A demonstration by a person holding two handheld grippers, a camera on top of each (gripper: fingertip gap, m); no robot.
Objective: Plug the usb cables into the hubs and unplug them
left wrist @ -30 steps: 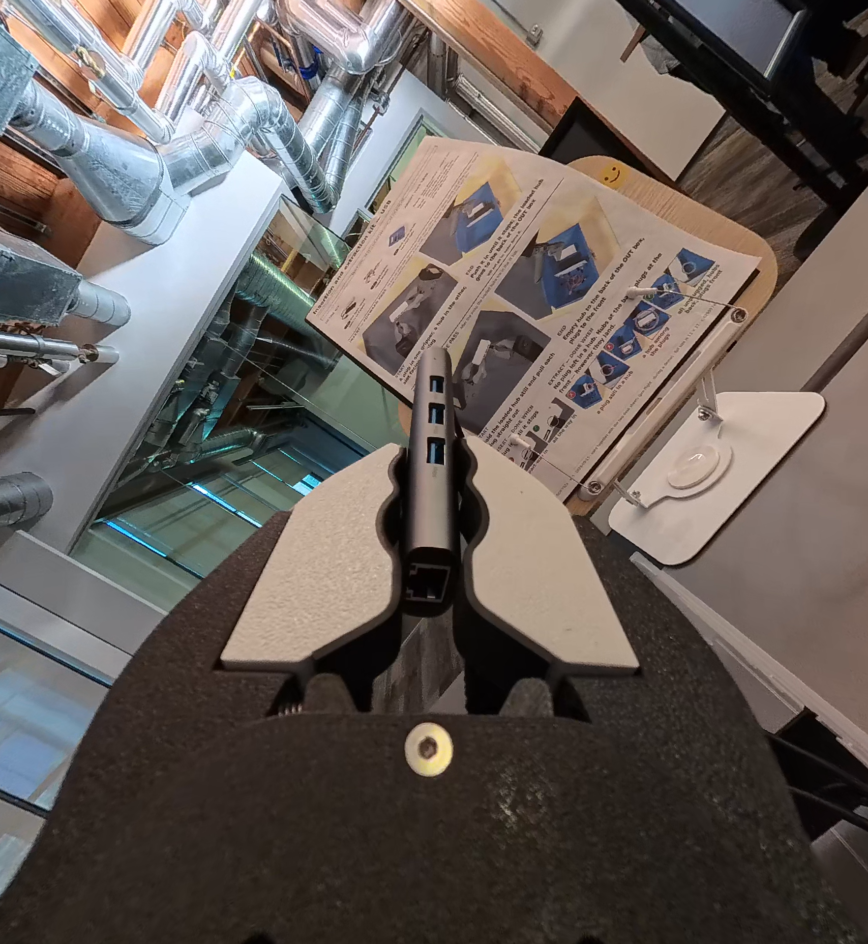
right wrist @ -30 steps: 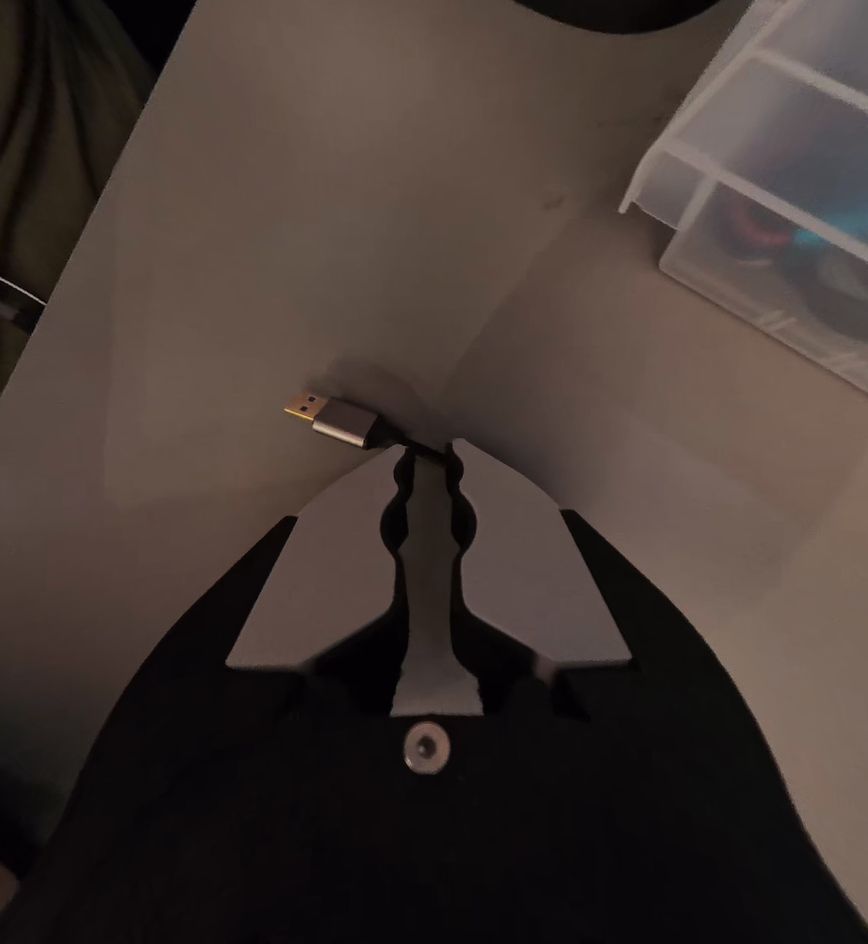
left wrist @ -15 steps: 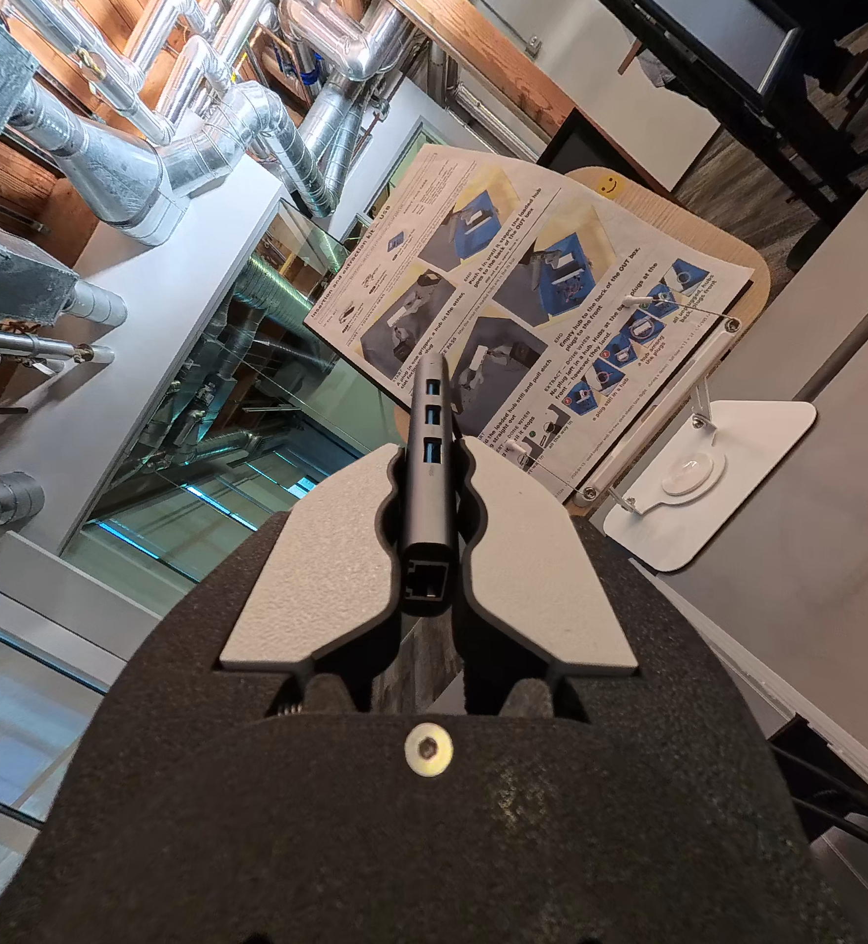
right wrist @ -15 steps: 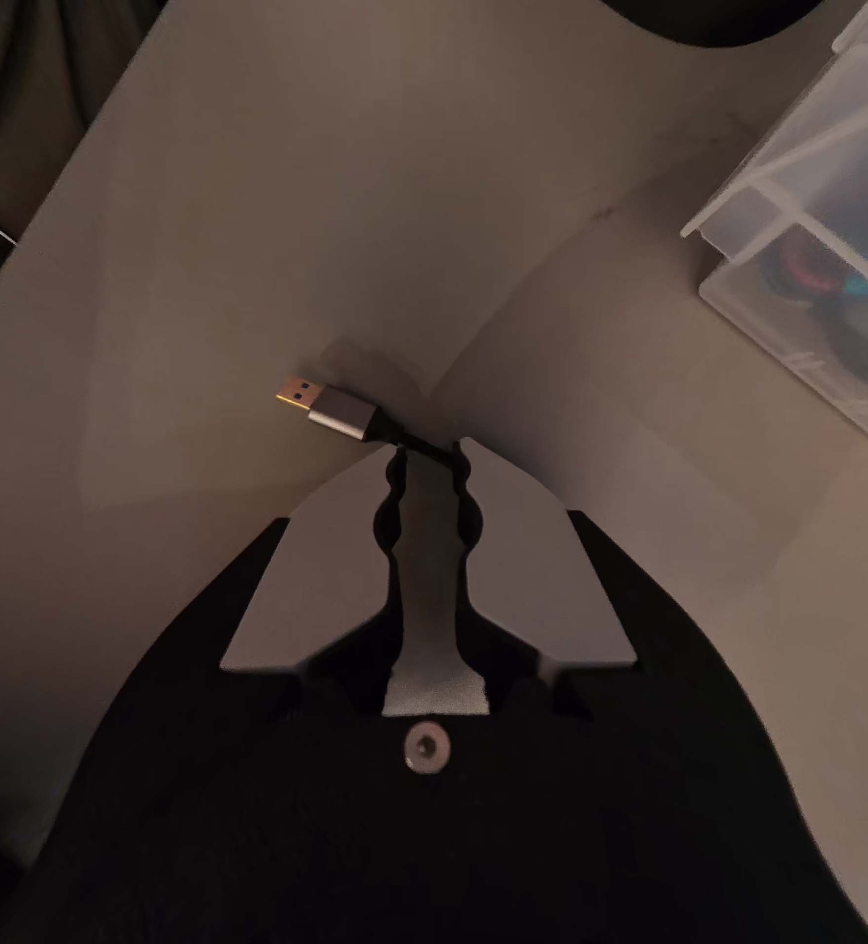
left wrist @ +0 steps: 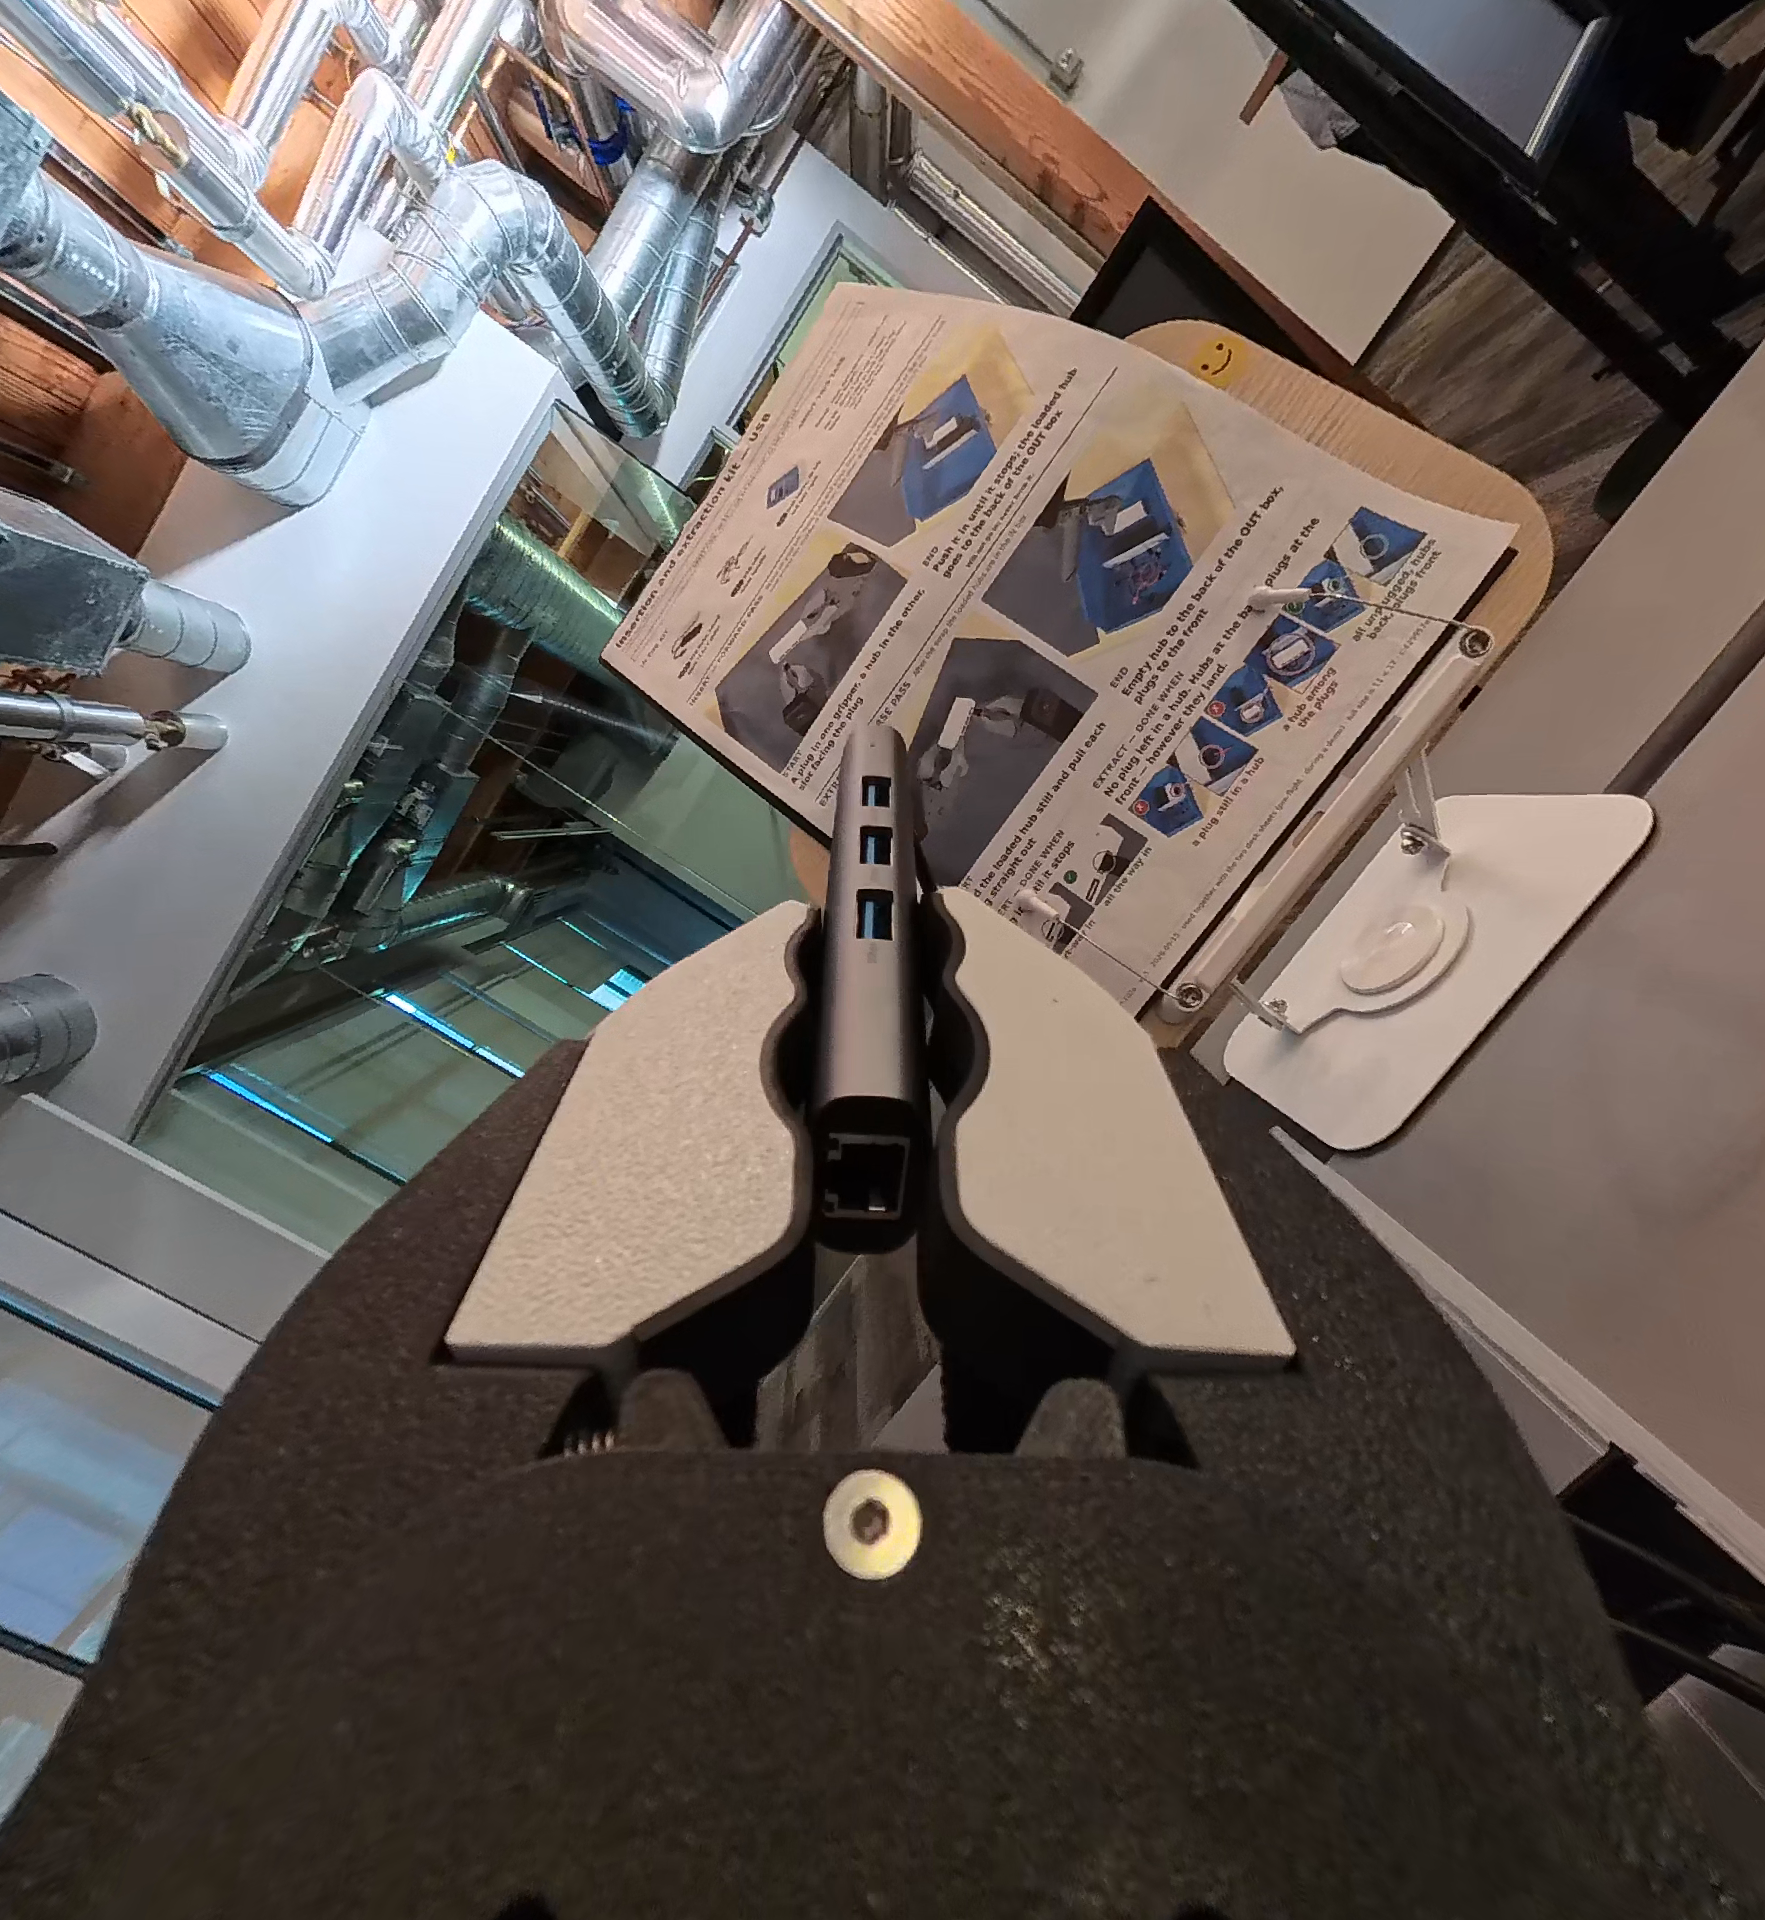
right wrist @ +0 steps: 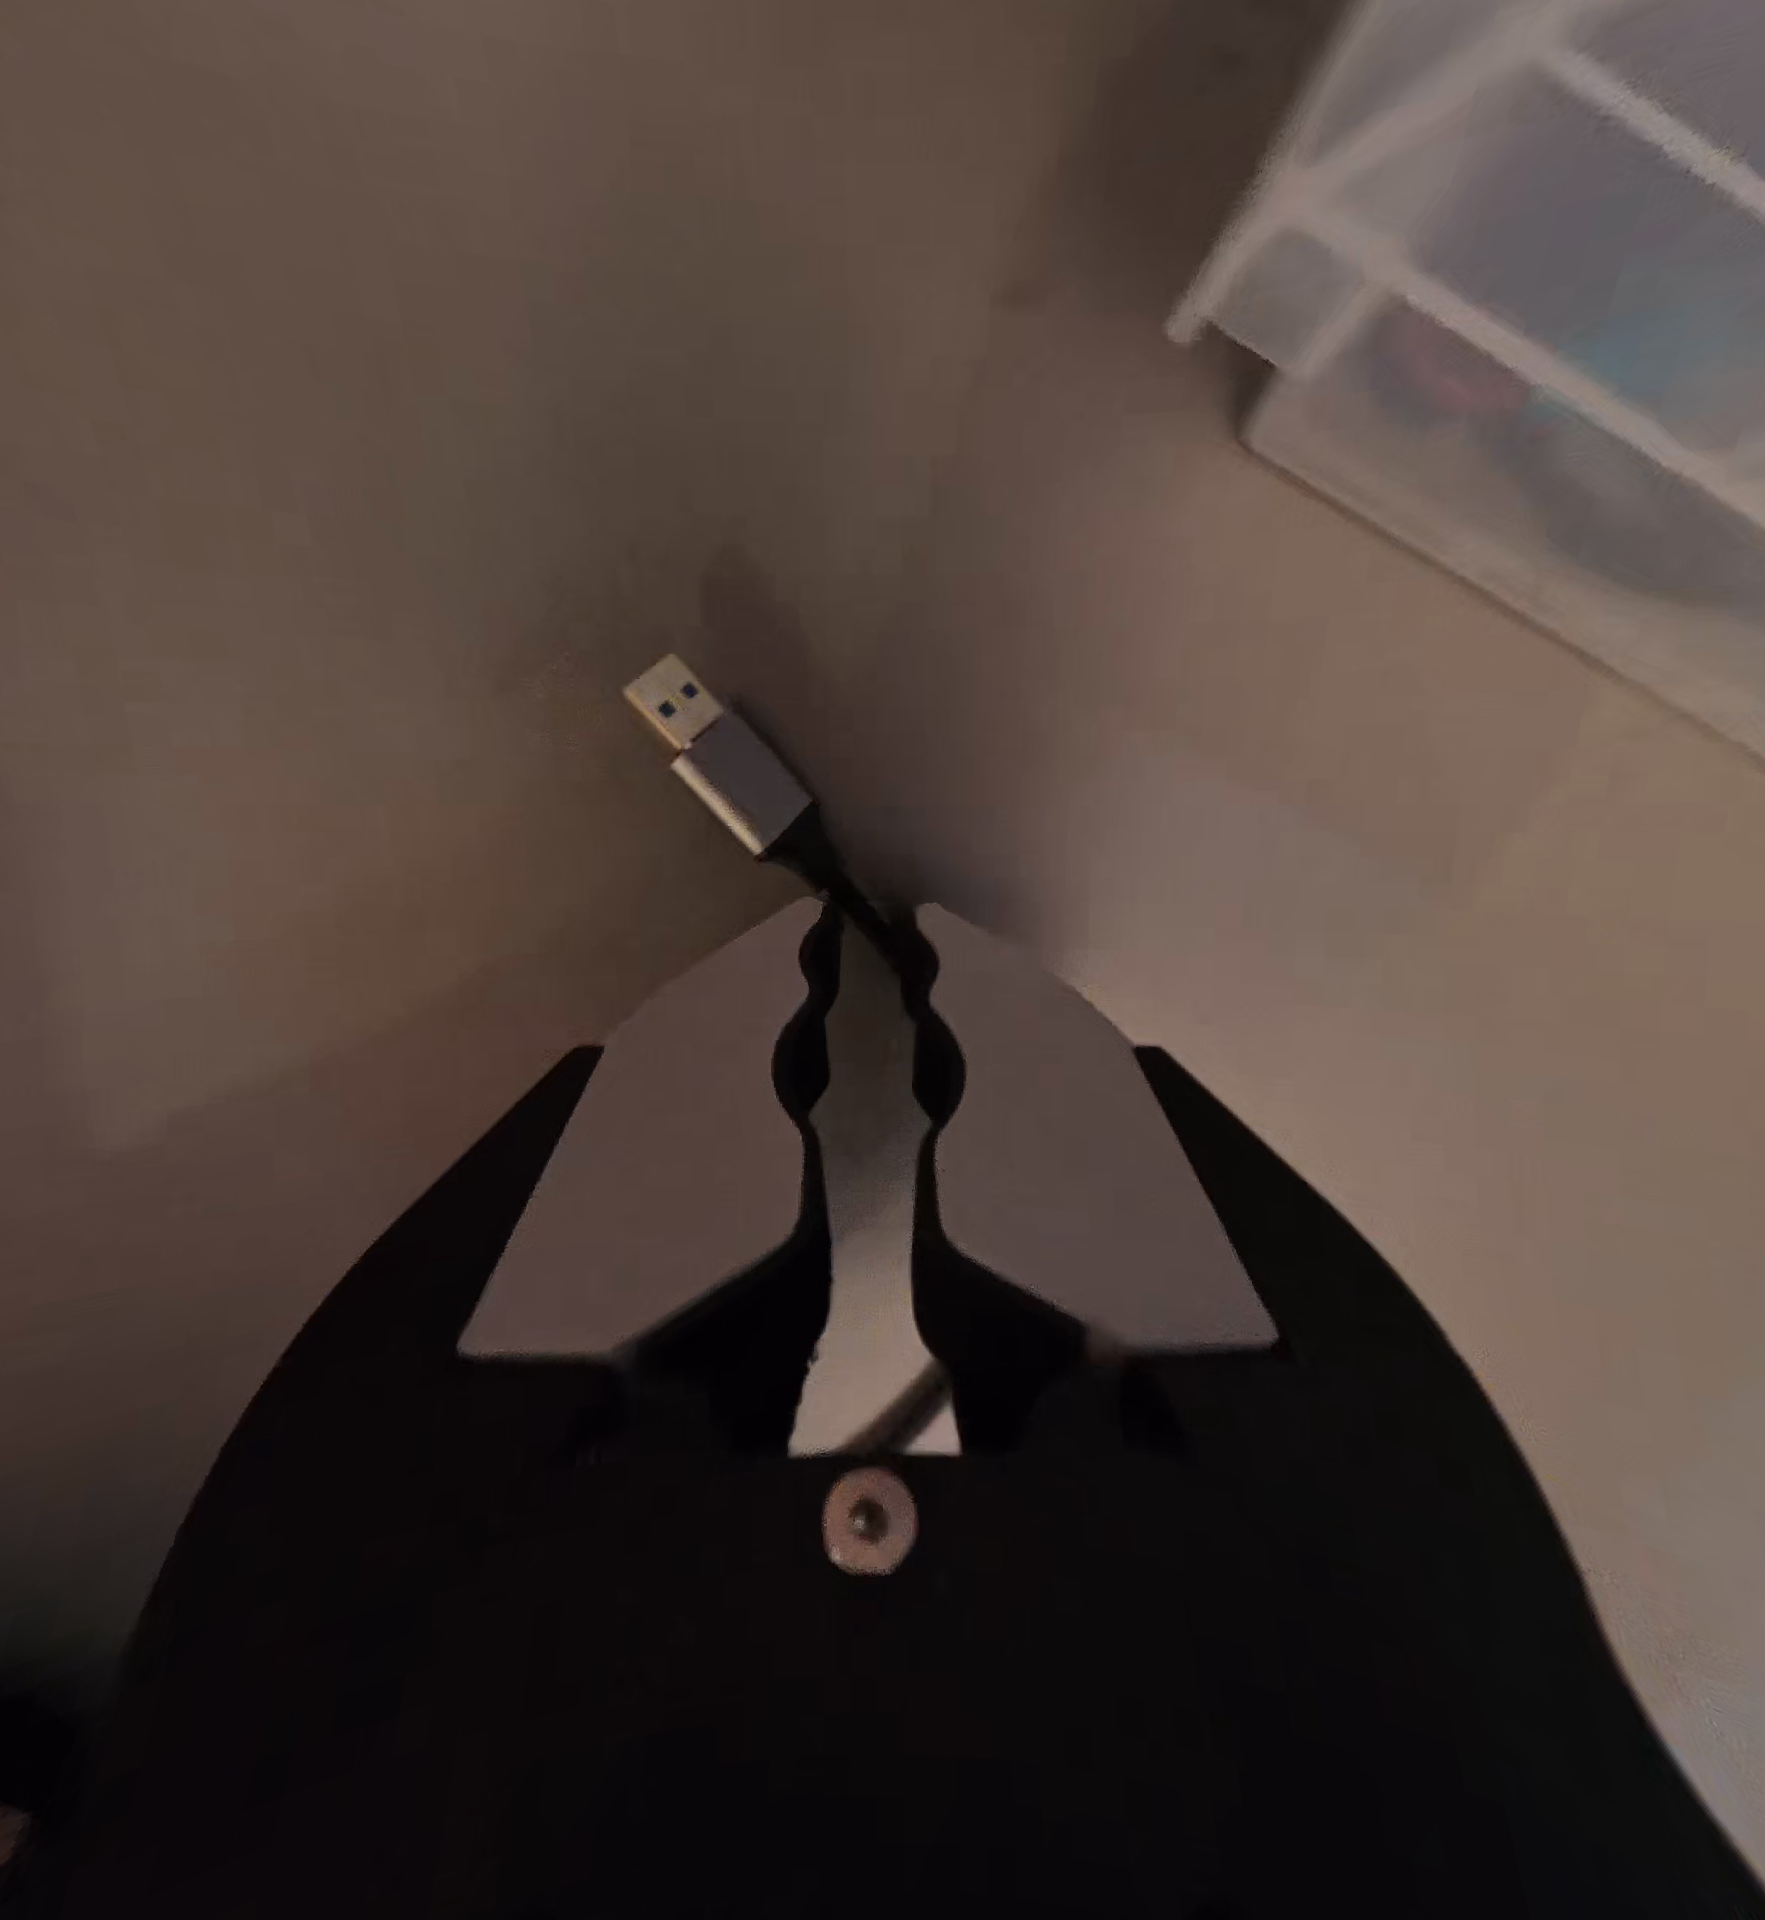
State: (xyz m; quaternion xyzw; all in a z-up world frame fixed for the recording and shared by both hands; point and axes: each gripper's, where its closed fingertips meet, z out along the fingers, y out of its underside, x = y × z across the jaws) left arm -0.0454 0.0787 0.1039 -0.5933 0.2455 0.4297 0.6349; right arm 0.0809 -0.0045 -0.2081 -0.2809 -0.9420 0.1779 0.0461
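In the left wrist view my left gripper (left wrist: 865, 909) is shut on a dark grey USB hub (left wrist: 865, 997). The hub sticks out forward between the fingers, with three blue USB ports (left wrist: 873, 852) facing up and a network socket at its near end. It is held up in the air, tilted. In the right wrist view my right gripper (right wrist: 867, 914) is shut on the thin black cable (right wrist: 862, 914) of a USB plug (right wrist: 722, 764). The plug has a silver shell and a gold tip and points up and left, above a pale table (right wrist: 338, 416). The view is dim and blurred.
A printed instruction sheet (left wrist: 1054, 623) stands on a white stand (left wrist: 1418, 966) on the grey table (left wrist: 1636, 1091) ahead of the left gripper. Ceiling ducts (left wrist: 234, 312) fill the upper left. A clear plastic drawer box (right wrist: 1584, 343) sits at the right view's upper right. My hands' fingertips stand some 35 cm from each other.
The USB plug has swung from pointing left to pointing more forward, up and left. The right view has shifted and blurred. The left gripper with the hub has drifted only slightly.
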